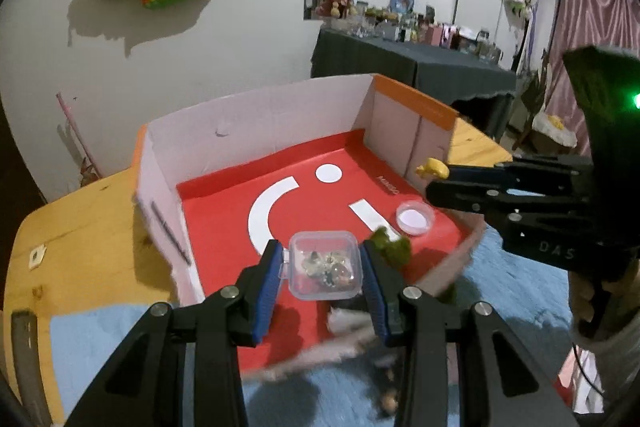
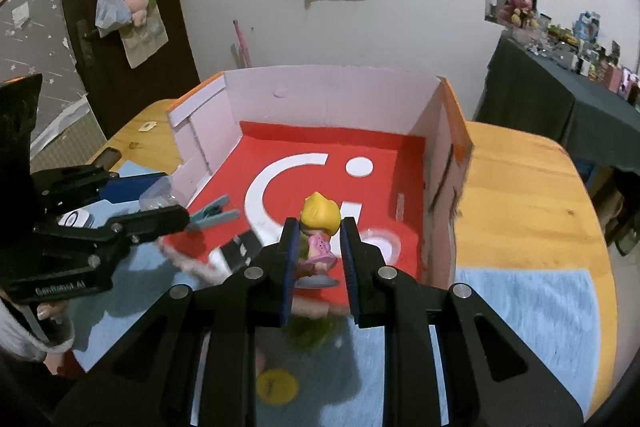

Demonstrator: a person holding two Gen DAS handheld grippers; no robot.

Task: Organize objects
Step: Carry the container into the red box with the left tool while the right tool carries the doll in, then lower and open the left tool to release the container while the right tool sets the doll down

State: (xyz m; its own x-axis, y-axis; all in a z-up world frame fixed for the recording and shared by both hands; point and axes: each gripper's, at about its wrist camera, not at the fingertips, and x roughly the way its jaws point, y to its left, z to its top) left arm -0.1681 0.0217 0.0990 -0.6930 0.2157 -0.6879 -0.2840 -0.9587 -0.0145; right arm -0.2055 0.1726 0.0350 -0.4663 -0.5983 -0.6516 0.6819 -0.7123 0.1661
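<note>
My left gripper (image 1: 322, 247) is shut on a small clear plastic case (image 1: 324, 267) with tiny trinkets inside, held above the near part of the red-floored cardboard box (image 1: 256, 123). In the right wrist view the same gripper (image 2: 172, 199) comes in from the left with the case (image 2: 158, 195). My right gripper (image 2: 320, 223) is shut on a figurine (image 2: 320, 223) with yellow hair and a pink dress, over the box's (image 2: 320, 95) near edge. The left wrist view shows that gripper (image 1: 436, 181) at the right, with only the figurine's yellow head (image 1: 432, 167) visible.
On the box floor lie a round clear dish (image 1: 415, 218), a blue clothes peg (image 2: 214, 213), a black card (image 2: 240, 247) and a green fuzzy thing (image 1: 392, 247). The box stands on a wooden table (image 2: 520, 187) with a blue mat (image 2: 540, 307) in front; a yellow disc (image 2: 277, 385) lies on it.
</note>
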